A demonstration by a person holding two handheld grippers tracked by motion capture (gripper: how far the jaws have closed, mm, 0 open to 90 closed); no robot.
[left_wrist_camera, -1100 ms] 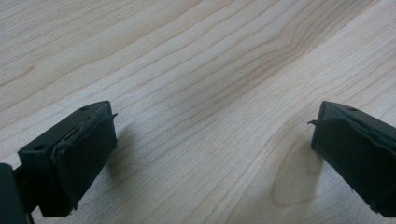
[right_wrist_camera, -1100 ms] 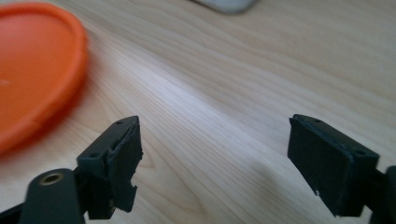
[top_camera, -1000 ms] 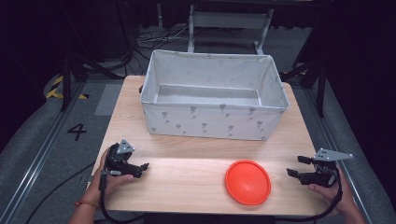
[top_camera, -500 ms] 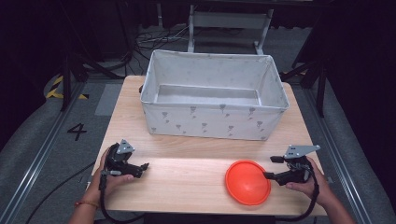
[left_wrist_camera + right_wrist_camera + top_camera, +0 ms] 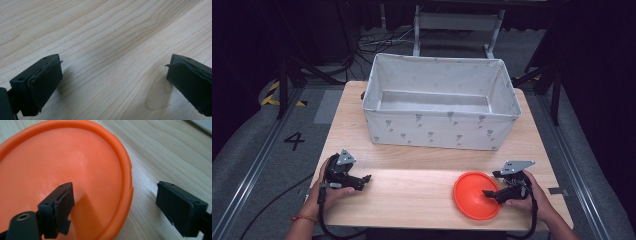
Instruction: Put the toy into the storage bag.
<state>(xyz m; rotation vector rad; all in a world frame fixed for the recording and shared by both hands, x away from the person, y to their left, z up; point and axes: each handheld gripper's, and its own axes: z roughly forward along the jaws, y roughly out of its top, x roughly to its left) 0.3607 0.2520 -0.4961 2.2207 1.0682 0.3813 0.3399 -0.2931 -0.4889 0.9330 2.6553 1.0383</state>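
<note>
Fig.: early grasp stage. Orange plate (image 5: 476, 195) lies flat on table (image 5: 412, 190) at approx. 5 o'clock, near front edge, well apart from fabric bin (image 5: 439, 102) at 12 o'clock. R gripper (image 5: 492, 192) straddles plate's rim: one jaw over the dish, other outside on the wood; jaws have just been opening, not yet pressing rim. L gripper (image 5: 364, 181), 7 o'clock, jaws wide, nothing between. Done: approach. Left, prob.: clamp rim, lift, likely carry to bin.

Orange plate (image 5: 474, 195), pale wooden table (image 5: 412, 187), grey bin (image 5: 437, 130) with seemingly small darker motifs.
</note>
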